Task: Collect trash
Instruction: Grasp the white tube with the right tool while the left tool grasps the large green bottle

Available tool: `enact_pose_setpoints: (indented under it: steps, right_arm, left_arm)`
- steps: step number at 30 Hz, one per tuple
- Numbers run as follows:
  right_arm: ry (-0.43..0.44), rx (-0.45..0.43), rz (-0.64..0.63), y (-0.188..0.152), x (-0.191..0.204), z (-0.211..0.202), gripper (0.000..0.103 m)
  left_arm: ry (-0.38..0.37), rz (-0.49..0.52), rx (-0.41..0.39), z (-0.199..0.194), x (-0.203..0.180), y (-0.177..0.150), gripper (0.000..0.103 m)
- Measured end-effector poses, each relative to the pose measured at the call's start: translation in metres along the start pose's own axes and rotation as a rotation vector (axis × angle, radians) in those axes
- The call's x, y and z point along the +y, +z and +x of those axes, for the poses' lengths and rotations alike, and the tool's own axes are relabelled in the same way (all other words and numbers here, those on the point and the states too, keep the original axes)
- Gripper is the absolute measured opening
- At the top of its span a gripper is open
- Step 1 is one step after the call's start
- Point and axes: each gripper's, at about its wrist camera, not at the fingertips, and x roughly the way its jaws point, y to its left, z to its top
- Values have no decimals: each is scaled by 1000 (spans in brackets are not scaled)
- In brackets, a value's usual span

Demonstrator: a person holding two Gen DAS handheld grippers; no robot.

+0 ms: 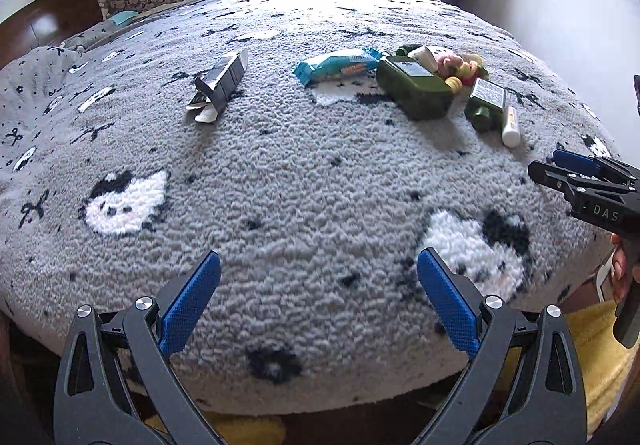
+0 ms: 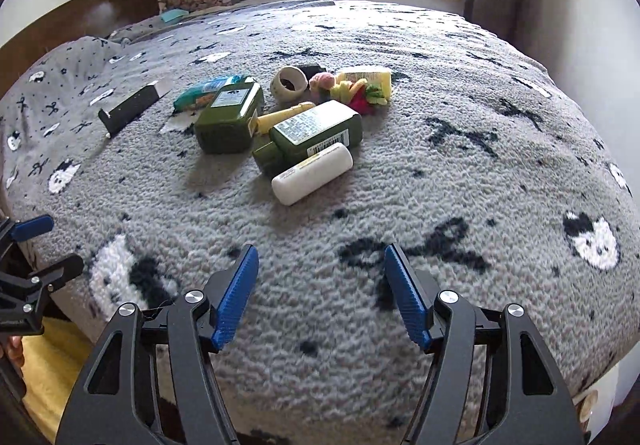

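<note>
Both grippers hang over the near edge of the bed, empty. The left gripper (image 1: 318,299) has its jaws wide apart with only blanket between the blue pads; the right gripper (image 2: 321,295) stands partly apart, also with nothing between its pads.

The trash lies in a loose group in the middle of the grey blanket (image 2: 460,205), well apart from both grippers. Nearest on the right is a white tube (image 2: 312,174), resting against a small green bottle (image 2: 310,139); just left of that lies a larger green bottle (image 2: 230,117), with a yellow tube (image 2: 280,116) between them. Behind sit a teal snack wrapper (image 1: 340,65), a paper cup (image 2: 289,84) on its side and a heap of soft coloured scraps (image 2: 356,89). Off to the left, alone, lies an opened dark carton (image 1: 222,83).

The white tube is probably light, stiff and smooth, so it may roll or slip; a grip across its middle looks safest. The bottles seem rigid and perhaps heavier, best taken across their flat sides. The wrapper is likely thin and crinkly and needs a pinch at a crimped end. The carton probably crushes easily, so hold it across its narrow body. The cup would dent under a hard squeeze.

The plush blanket yields, so pads can press down beside an item. There is open room in front of the pile and on the right; the bed drops off at the near edge
</note>
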Motion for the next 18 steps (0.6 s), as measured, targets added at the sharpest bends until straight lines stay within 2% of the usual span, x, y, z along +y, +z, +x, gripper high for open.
enact_pose_setpoints:
  steps: [12,15,18]
  right_arm:
    - [44,17,-58,35,-5,36,64]
    - [47,14,-44,36,-7,36,54]
    - [60,2,-23,33,-10,35,54]
  left_arm:
    - [-42,8,-9,29,-12,41,94]
    - [-50,16,-9,35,-18,49,93]
    - [-69,28,-8,42,-26,57,93]
